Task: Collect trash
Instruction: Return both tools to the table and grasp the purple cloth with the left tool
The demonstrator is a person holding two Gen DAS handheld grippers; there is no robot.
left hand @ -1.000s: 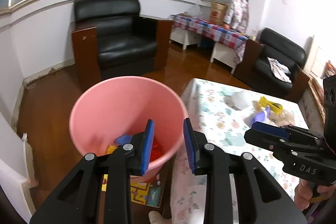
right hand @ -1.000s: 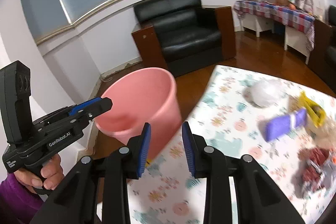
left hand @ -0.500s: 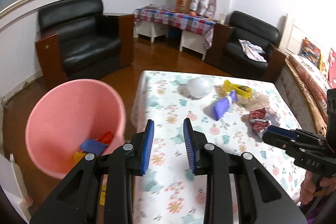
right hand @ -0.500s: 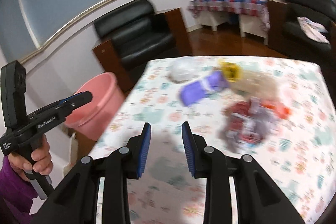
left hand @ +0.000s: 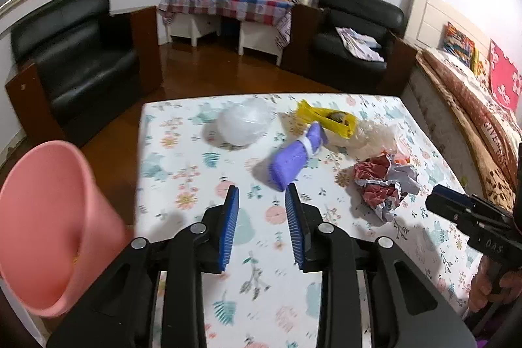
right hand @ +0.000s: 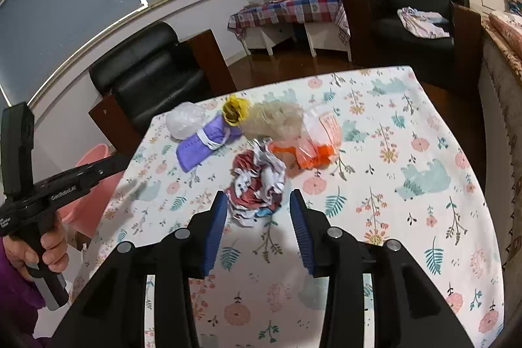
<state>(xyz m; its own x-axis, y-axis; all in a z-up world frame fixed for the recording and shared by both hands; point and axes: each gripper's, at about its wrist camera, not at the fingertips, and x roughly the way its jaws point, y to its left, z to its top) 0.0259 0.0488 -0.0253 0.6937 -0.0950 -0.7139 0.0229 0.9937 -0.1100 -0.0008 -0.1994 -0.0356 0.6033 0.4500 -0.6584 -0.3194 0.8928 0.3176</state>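
Trash lies on a floral-clothed table (left hand: 182, 185): a purple roll (left hand: 295, 157), a white plastic ball (left hand: 243, 123), a yellow bag (left hand: 326, 116), clear plastic (left hand: 375, 132), a crumpled red-and-white wrapper (right hand: 257, 181) and an orange wrapper (right hand: 313, 152). My left gripper (left hand: 262, 194) hovers just short of the purple roll, jaws opening, nothing between them. My right gripper (right hand: 258, 201) hangs over the near edge of the crumpled wrapper, jaws opening, pads not touching it. A pink bucket (left hand: 42, 227) stands on the floor off the table's left edge.
Black armchairs (left hand: 75, 54) stand beyond the table on the wooden floor, with a checked-cloth side table (left hand: 228, 5) at the back wall. A bed (left hand: 473, 106) runs along the right side. A hand (right hand: 49, 247) holds the left gripper's handle.
Both views have swung from the pink bucket over to the trash on the table. Both grippers now sit lower over the cloth, and their jaws stand wider.
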